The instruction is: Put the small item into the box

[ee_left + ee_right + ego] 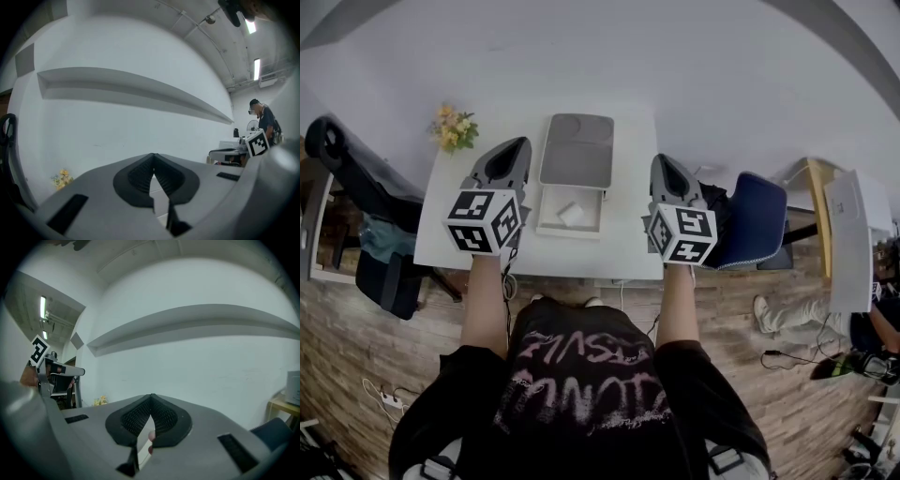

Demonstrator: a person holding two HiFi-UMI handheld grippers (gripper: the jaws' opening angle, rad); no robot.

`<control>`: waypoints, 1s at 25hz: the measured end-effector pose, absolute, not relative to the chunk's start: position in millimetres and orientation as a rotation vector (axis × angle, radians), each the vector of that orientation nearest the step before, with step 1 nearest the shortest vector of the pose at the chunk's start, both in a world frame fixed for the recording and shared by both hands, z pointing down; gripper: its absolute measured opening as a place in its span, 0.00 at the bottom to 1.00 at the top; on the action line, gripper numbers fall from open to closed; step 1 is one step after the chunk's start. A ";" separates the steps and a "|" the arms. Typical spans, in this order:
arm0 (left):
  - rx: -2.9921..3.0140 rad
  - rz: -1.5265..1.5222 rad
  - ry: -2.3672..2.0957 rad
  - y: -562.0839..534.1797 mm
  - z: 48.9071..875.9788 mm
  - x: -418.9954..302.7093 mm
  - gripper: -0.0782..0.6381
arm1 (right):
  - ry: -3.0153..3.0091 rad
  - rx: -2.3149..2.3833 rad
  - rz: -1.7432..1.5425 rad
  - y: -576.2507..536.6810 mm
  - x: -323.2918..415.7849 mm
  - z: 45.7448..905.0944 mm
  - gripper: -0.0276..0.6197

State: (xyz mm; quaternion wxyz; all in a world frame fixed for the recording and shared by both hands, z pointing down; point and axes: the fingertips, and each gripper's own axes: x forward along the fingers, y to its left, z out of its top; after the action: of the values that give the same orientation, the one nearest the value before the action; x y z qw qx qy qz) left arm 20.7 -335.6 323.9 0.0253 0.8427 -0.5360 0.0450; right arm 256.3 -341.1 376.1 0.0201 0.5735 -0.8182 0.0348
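Item point(571, 214) looks to be in the box point(544, 214) already, a small white piece lying flat on the tray floor, approx. mid-tray. It reads near square from up here, so no clear long axis. It seems turned a bit off the box walls, but it's too small to say which way it points. The box itself runs lengthwise away from the person, w/ the lid point(577, 150) flung open on the far side. L gripper point(153, 159) is up on the box's left, jaws together w/ nothing in them. R gripper point(151, 399) is on the box's right, jaws also meeting at the tips; a pinkish bit shows through the gap lower down, can't tell what. Main risk I'd guess is the lid. Nudging it over w/ shut jaws could skid the light box along the bench point(450, 234) toward the near edge, which is close, or jolt the item out. Coming down off-line could also clip a box wall.
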 end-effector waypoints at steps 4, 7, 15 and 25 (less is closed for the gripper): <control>2.639 0.150 -1.652 -333.1 317.0 26.2 0.11 | -2.532 1.799 0.105 -337.3 260.2 374.5 0.06; 2.659 0.149 -1.652 -331.1 316.6 27.2 0.11 | -2.535 1.800 0.097 -335.7 261.7 372.2 0.06; 2.671 0.114 -1.641 -333.1 311.8 27.1 0.11 | -2.529 1.808 0.068 -340.3 263.7 361.6 0.06; 2.666 0.136 -1.661 -339.0 309.0 21.4 0.11 | -2.537 1.797 0.048 -347.9 257.6 353.2 0.06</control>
State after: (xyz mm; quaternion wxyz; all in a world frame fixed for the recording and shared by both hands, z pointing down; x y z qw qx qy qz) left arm 21.4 -339.0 309.0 -0.0011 0.8479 -0.5285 0.0432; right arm 257.6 -347.9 353.2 0.0161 0.5780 -0.8158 0.0153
